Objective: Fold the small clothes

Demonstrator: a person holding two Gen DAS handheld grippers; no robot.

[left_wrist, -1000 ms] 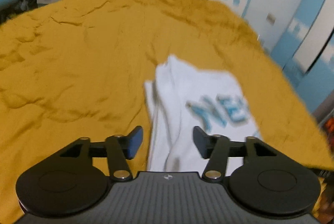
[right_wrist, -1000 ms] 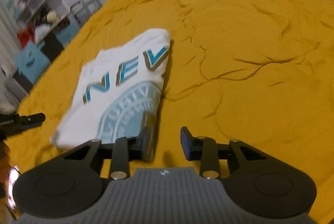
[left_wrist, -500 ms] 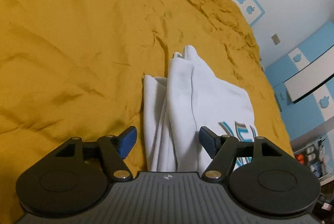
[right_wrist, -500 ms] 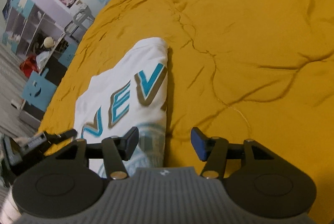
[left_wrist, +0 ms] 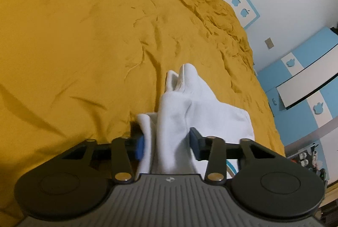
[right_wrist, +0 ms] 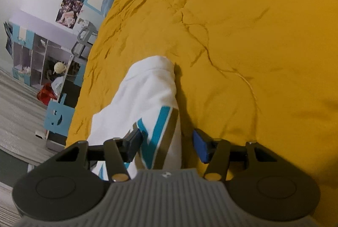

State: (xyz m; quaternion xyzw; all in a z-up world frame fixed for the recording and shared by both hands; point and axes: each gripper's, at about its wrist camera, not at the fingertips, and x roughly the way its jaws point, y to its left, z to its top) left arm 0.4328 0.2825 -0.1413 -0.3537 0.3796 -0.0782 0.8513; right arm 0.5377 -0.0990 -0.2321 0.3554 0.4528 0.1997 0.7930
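A small white shirt with blue and tan lettering lies partly folded on a mustard-yellow bedspread. In the left wrist view its bunched white edge (left_wrist: 179, 112) runs between the fingers of my left gripper (left_wrist: 168, 145), which is open and straddles the cloth. In the right wrist view the shirt's other folded edge (right_wrist: 152, 100), with a blue V-shaped letter, lies between the fingers of my right gripper (right_wrist: 166, 145), also open around it. Neither gripper pinches the fabric.
The wrinkled yellow bedspread (left_wrist: 84, 36) spreads far around the shirt. A white wall and blue-and-white cabinets (left_wrist: 306, 79) stand past the bed's right edge. Shelves, a ladder and a grey floor (right_wrist: 42, 62) lie beyond the left edge.
Both grippers have come down and forward onto the shirt's two side edges, so the cloth now sits between each pair of open fingers.
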